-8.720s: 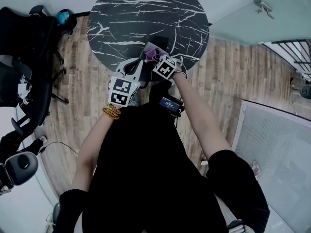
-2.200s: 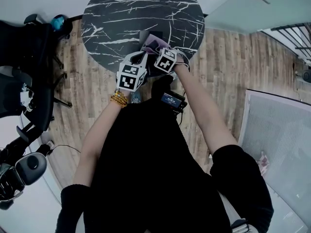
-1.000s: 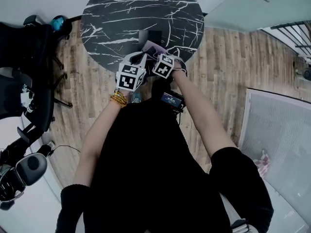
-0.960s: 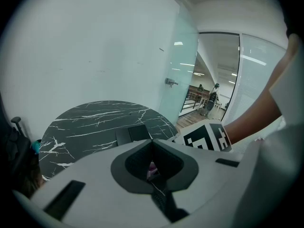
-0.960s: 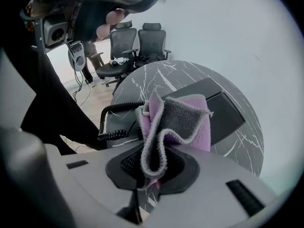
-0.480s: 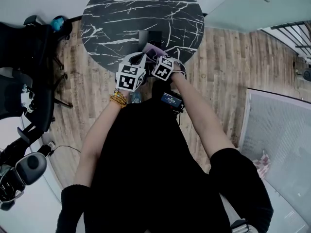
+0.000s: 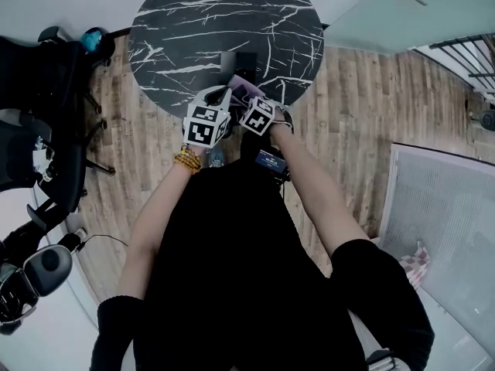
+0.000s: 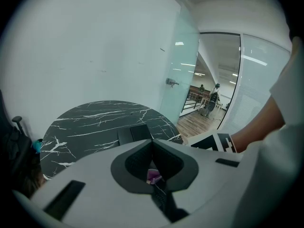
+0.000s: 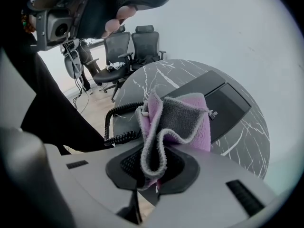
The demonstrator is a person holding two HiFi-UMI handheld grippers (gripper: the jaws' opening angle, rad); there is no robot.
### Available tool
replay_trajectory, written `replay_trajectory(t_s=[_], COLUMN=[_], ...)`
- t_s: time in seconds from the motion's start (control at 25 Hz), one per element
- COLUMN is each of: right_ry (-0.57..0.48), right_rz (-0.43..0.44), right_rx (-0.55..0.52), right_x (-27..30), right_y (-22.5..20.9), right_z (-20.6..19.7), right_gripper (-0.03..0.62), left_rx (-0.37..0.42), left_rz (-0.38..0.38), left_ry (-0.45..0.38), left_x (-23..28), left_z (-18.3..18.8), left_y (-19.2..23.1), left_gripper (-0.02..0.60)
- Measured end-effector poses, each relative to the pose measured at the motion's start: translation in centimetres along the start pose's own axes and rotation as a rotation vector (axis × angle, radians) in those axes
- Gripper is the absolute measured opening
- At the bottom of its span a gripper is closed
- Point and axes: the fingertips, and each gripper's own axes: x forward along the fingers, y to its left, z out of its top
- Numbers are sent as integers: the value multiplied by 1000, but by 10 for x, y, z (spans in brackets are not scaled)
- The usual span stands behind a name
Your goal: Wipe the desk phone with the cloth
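The black desk phone (image 7: pixel 238 62) lies flat near the front of the round marble table (image 7: pixel 193 22). In the right gripper view the phone (image 9: pixel 223 101) sits behind the cloth, and its coiled cord (image 9: pixel 116 122) trails left. My right gripper (image 9: pixel 149 167) is shut on a purple and grey cloth (image 9: pixel 178 120), which stands up folded out of the jaws. In the head view the cloth (image 7: pixel 244 90) hangs just short of the phone, between both grippers. My left gripper (image 8: pixel 152 148) is shut, with a small purple scrap of cloth (image 8: pixel 153 176) between its pads and the phone (image 8: pixel 134 134) ahead.
Black office chairs (image 7: pixel 46 91) stand left of the table, also seen as chairs (image 9: pixel 137 42) in the right gripper view. A glass wall with a door fitting (image 8: pixel 172 82) lies beyond the table. A small device (image 7: pixel 271 161) hangs at my chest.
Both grippers have drawn back a little toward my body. The cloth has come off the phone with them, and more of the phone now shows.
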Motion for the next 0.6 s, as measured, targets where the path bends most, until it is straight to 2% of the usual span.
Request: replay_trajectory(t_s=[0.12,0.28,0.36,0.44,0.6], right_ry=[-2,-39,-134,-272,-559], right_rz=[-5,-16,-42,-94,-270], right_rx=[35,114,195,288,405], right_x=[0,-12,-30,-55,-126], right_y=[-1,0,-7,-21,-52], right_z=[-2,3,17,34,68], right_gripper=[55,55,55,55,55], left_rx=[9,74,98,117,127], left_rz=[5,20,30,42,80], left_ry=[-9,-48,-86,-131,-248], left_x=[-1,-11,-17,-25,-46], left_z=[3,17,27,36,57], left_y=[1,-2,-2,-1,3], left_gripper=[12,12,12,12,12])
